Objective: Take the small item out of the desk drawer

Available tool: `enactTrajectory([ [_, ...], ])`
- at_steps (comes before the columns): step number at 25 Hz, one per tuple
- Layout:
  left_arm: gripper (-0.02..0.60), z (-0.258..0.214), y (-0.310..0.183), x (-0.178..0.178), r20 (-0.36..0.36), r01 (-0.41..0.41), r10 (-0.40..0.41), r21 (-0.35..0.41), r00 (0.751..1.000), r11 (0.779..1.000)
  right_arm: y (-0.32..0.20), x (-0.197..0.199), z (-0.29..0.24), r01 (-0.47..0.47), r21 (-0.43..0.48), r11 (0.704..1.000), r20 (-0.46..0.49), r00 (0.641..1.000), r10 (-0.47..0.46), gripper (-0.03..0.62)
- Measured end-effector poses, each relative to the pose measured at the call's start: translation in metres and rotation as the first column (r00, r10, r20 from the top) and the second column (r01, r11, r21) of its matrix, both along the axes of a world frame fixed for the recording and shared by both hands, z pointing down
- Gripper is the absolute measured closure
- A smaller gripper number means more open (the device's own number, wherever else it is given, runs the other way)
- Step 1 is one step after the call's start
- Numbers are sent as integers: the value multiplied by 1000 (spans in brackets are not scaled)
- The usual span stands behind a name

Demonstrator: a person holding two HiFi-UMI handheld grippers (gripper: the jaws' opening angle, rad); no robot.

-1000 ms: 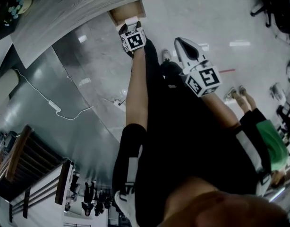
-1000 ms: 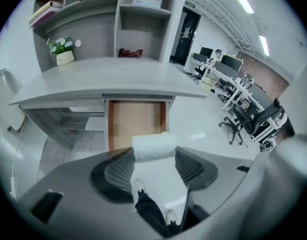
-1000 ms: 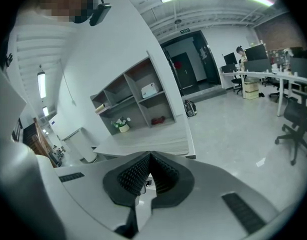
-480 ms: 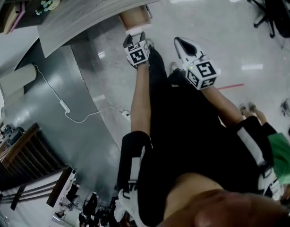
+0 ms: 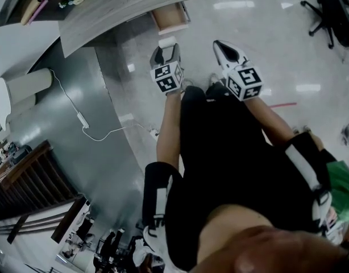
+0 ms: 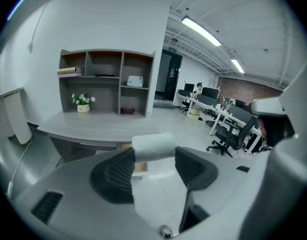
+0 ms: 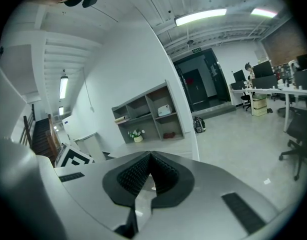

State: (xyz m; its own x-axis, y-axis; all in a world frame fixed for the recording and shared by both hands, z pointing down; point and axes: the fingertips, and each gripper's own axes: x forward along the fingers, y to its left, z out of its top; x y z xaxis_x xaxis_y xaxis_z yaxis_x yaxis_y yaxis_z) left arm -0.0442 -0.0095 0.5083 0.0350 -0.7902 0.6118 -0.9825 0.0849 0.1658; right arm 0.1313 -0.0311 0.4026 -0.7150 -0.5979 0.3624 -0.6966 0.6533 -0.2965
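Note:
A small white roll (image 6: 153, 146) is clamped between the dark pads of my left gripper (image 6: 154, 156). In the head view the same white roll (image 5: 166, 41) sticks out beyond my left gripper (image 5: 166, 51), a short way in front of the open wooden drawer (image 5: 171, 17) under the grey desk (image 5: 123, 4). Part of the drawer (image 6: 139, 167) shows below the roll in the left gripper view. My right gripper (image 5: 221, 44) hangs beside it over the floor, its jaws shut (image 7: 150, 171) with nothing between them.
A shelf unit (image 6: 107, 81) with a small potted plant (image 6: 83, 103) stands on the desk. A white cable (image 5: 83, 121) runs across the floor at left, by a white cylinder (image 5: 21, 90). A wooden railing (image 5: 32, 181) is at lower left and office chairs (image 5: 331, 10) at far right.
My left gripper has drawn back from the drawer with the white roll in its jaws. The right gripper stayed beside it, still shut. The drawer remains open.

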Motion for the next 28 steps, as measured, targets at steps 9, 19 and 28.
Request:
enactTrajectory([
  [9,327,-97,43,8,1,-49,50,184,999,982,25,-13,-17,-34,25,999,-2,999,34,595],
  [19,327,-175,94,-5,60,-96,81,329,995,939,65,-29,-33,-59,69,996,-34,998,62,595],
  [28,327,-182,112,-10,77,-100,77,364,994,926,90,-44,-39,-27,96,995,-34,999,31,595],
])
